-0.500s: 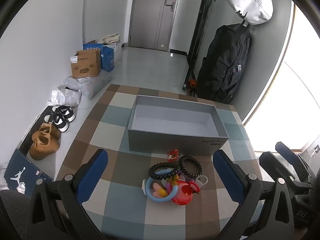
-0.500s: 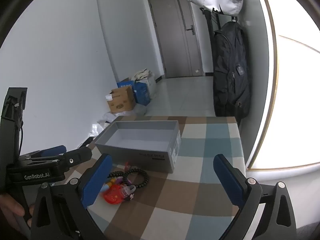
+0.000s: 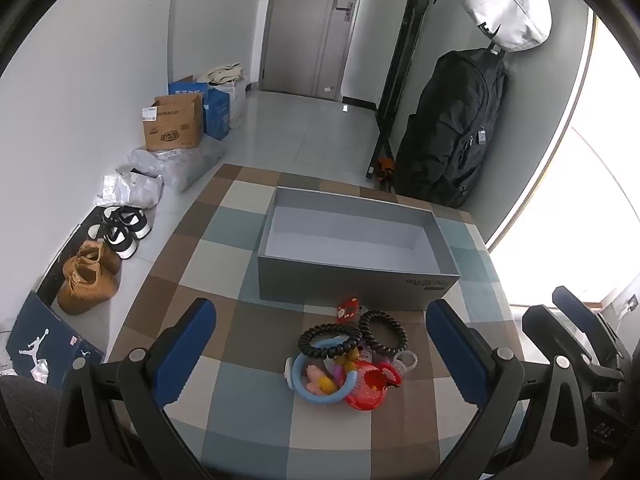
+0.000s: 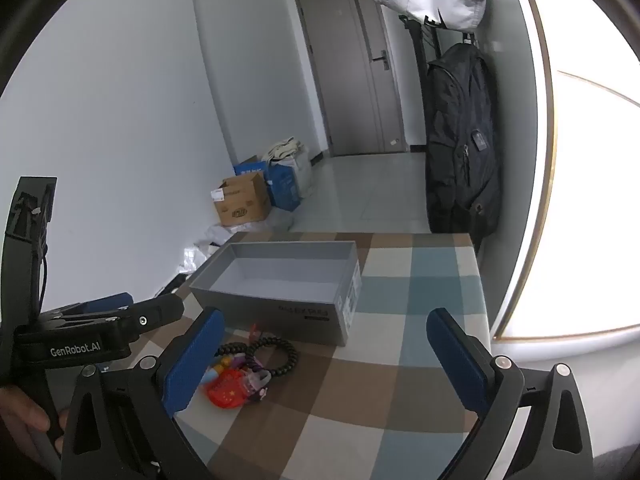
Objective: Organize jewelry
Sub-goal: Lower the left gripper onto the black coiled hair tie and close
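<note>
- Left wrist view only: full jewelry pile (image 3: pixel 349 362) visible, with two black spiral hair ties (image 3: pixel 382 332), a light-blue ring (image 3: pixel 320 380), a red round piece (image 3: pixel 366 390) and a small red charm (image 3: pixel 349 309) nearest the box. Also floor items along the wall: tan boots (image 3: pixel 86 278) and black-and-white shoes (image 3: pixel 122 228).
- Right wrist view only: a hand (image 4: pixel 28 420) gripping the left tool's handle at the lower left; the pile is partly hidden behind this gripper's left finger.
- Both views: grey box (image 3: pixel 354 248), open-topped and empty inside, stands on the checked tablecloth (image 3: pixel 224 332); the pile lies on the cloth just in front of the box's near wall, apart from it.
- Left gripper (image 3: pixel 320 354): tilted down over the table, jaws spread fully, nothing held; the pile sits between the blue pads (image 3: pixel 184 352) in view, below and untouched.
- Right gripper (image 4: pixel 326 360): angled down more shallowly, jaws fully apart, empty; it points toward the box's right corner, pile off to its left.
- Right gripper also shows at the right edge of the left view, beside the table.
</note>
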The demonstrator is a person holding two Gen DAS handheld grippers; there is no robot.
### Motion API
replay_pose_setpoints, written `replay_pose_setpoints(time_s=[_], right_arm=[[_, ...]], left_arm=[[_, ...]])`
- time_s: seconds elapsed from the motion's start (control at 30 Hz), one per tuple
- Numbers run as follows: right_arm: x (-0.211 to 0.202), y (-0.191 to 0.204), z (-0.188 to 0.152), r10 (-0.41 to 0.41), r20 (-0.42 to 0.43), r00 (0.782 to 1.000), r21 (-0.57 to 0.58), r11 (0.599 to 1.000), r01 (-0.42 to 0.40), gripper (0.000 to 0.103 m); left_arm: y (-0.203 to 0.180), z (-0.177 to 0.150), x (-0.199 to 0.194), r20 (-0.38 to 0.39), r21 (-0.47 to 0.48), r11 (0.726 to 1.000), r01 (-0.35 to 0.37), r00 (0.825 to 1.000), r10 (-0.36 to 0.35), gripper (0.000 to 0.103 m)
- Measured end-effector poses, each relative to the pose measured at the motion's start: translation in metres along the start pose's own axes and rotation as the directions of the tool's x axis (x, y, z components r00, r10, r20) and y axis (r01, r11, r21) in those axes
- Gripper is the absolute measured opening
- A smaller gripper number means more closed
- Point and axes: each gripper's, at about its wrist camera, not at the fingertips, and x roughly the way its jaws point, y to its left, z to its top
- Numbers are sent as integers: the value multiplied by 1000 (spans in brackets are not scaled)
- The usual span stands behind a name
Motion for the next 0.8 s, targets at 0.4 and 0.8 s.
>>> replay_pose_setpoints(time_s=[0.4, 0.8], right_arm=[[4, -2, -1, -5, -20, 1000, 9, 1000, 5, 102], [26, -7, 1, 6, -82, 997, 38, 999, -3, 102]], left_arm=[[5, 0, 17, -82, -25, 999, 29, 996, -30, 102], [18, 2, 54, -285, -74, 986, 146, 945, -161, 102]])
